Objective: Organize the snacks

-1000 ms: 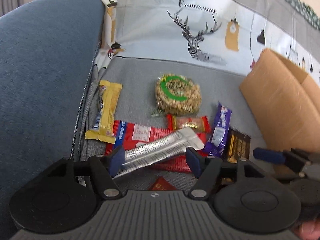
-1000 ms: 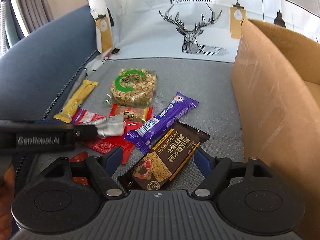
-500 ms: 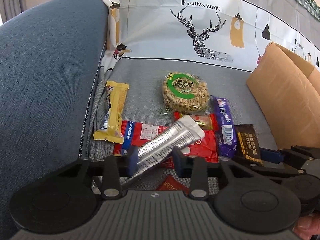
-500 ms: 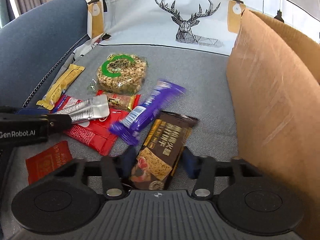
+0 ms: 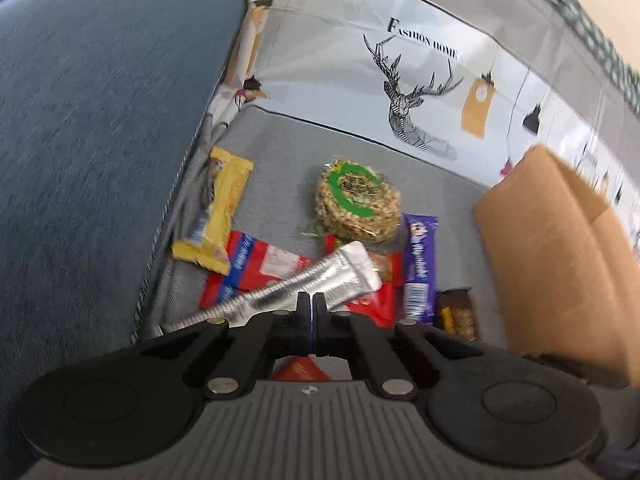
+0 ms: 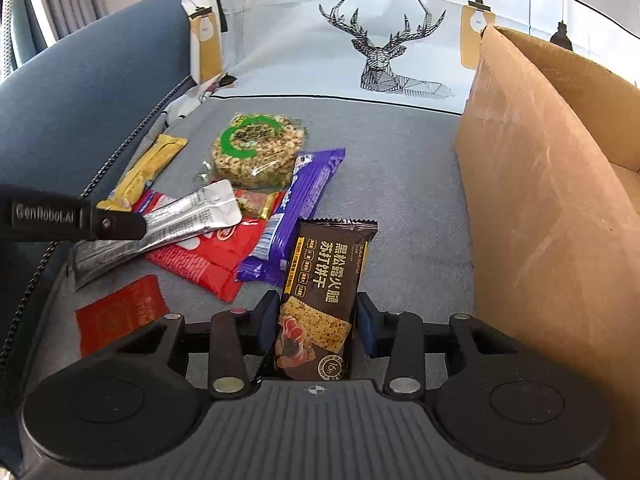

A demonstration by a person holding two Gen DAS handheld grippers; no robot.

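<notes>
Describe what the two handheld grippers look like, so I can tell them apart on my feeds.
Both look identical: the left gripper and right gripper have black linkage arms with silver rivets, round black discs at the base, a ribbed grey body and dark blue finger pads. The left one's black finger reads "GenRobot.AI" in the right wrist view.

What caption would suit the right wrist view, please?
Right hand-held gripper closing on a dark cracker packet beside the cardboard box.

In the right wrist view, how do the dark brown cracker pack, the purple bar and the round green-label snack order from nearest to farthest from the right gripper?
1. Dark brown cracker pack: clamped in the right gripper, whose jaws have just been closing.
2. Purple bar: just beyond, slightly left.
3. Round green-label snack: farthest, up-left, toward the sofa back.
</notes>
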